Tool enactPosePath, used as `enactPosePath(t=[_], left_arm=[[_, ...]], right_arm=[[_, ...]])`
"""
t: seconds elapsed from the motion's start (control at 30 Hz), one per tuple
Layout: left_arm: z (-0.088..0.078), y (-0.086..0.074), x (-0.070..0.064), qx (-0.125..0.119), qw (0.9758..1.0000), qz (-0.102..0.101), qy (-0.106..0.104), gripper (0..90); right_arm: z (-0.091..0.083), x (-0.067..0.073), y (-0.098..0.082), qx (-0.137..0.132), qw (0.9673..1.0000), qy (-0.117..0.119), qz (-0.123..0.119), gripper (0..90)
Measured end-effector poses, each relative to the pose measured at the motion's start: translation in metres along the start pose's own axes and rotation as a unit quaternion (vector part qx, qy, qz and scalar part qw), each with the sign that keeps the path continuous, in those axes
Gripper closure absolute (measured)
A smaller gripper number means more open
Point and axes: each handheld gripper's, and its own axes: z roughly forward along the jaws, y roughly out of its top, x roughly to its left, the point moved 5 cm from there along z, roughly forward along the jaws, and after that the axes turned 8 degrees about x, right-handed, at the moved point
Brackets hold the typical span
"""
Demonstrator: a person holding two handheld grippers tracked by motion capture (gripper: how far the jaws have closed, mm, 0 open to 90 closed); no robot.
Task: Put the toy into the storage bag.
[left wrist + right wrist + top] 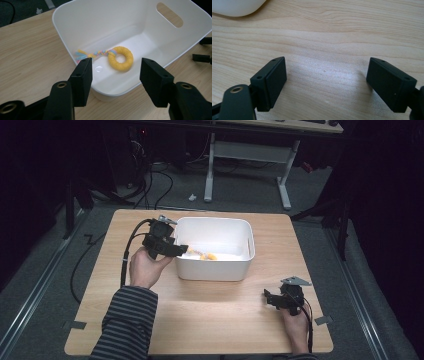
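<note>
Left gripper (115, 77) jaws apart, empty, over white bin (75, 37) | yellow ring toy (120, 58) light, rubbery; rope tail (93, 54) soft | best hold: ring rim

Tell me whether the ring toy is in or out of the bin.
In. The yellow ring toy lies flat on the floor of the white bin, its braided rope tail toward a corner.

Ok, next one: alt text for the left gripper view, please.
A yellow ring toy with a braided pastel rope tail lies on the floor of a white plastic bin on a wooden table. The left claw hangs open at the bin's near rim, empty.
</note>
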Motion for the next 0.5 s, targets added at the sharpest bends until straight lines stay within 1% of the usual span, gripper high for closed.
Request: enactPosePath(t=[0.1, 0.17, 0.23, 0.33, 0.37, 0.4, 0.43, 0.5], left_arm=[[-0.008, -0.006, 0.006, -0.012, 0.9999, -0.008, 0.003, 43.3], [-0.013, -0.012, 0.011, -0.014, 0.9997, -0.011, 0.017, 42.9], [-0.018, -0.017, 0.014, -0.017, 0.9995, -0.016, 0.022, 42.4], [-0.027, -0.025, 0.018, -0.027, 0.999, -0.026, 0.026, 41.9], [-0.03, -0.028, 0.019, -0.029, 0.9988, -0.025, 0.03, 41.8], [-0.03, -0.028, 0.019, -0.029, 0.9988, -0.025, 0.03, 41.8], [-0.036, -0.034, 0.02, -0.034, 0.9984, -0.028, 0.035, 41.8], [-0.041, -0.04, 0.022, -0.038, 0.998, -0.033, 0.04, 41.6]], right_arm=[[0.0, 0.0, 0.0, -0.001, 1.0, 0.0, -0.002, 16.6], [0.0, 0.0, 0.0, 0.0, 1.0, 0.0, -0.002, 16.6], [0.0, 0.0, 0.0, -0.001, 1.0, 0.0, -0.002, 16.6], [0.0, 0.0, 0.0, 0.0, 1.0, 0.0, 0.0, 16.6], [0.0, 0.0, 0.0, 0.0, 1.0, 0.0, 0.0, 16.6], [0.0, 0.0, 0.0, 0.0, 1.0, 0.0, 0.0, 16.6], [0.0, 0.0, 0.0, 0.0, 1.0, 0.0, 0.0, 16.7], [0.0, 0.0, 0.0, 0.0, 1.0, 0.0, 0.0, 16.6]])
